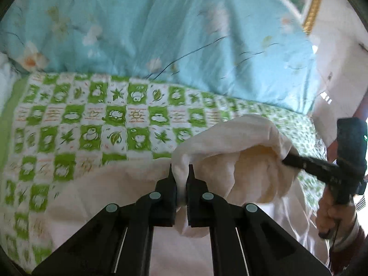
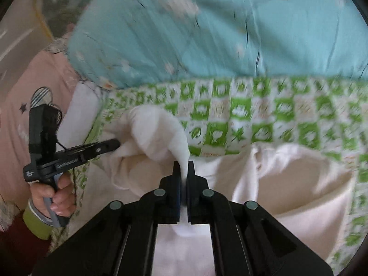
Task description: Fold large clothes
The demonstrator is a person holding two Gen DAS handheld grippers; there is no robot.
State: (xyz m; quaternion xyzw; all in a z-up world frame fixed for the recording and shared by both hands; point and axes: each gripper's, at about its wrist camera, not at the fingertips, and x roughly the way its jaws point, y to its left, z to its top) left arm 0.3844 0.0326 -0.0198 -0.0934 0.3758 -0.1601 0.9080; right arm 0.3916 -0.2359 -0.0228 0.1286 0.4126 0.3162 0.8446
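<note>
Bed with green-checked sheet (image 1: 96, 119) and blue floral quilt (image 1: 161, 30) at 12 o'clock. Cream garment (image 1: 248, 161) lies on the sheet, one edge lifted. Left gripper (image 1: 181, 172) has jaws clamped on a bunched fold; right gripper (image 2: 183, 168) likewise, both pinching one edge, probably to carry it over. Lifted edge runs 9 to 3 o'clock between the grippers; long axis unclear.
</note>
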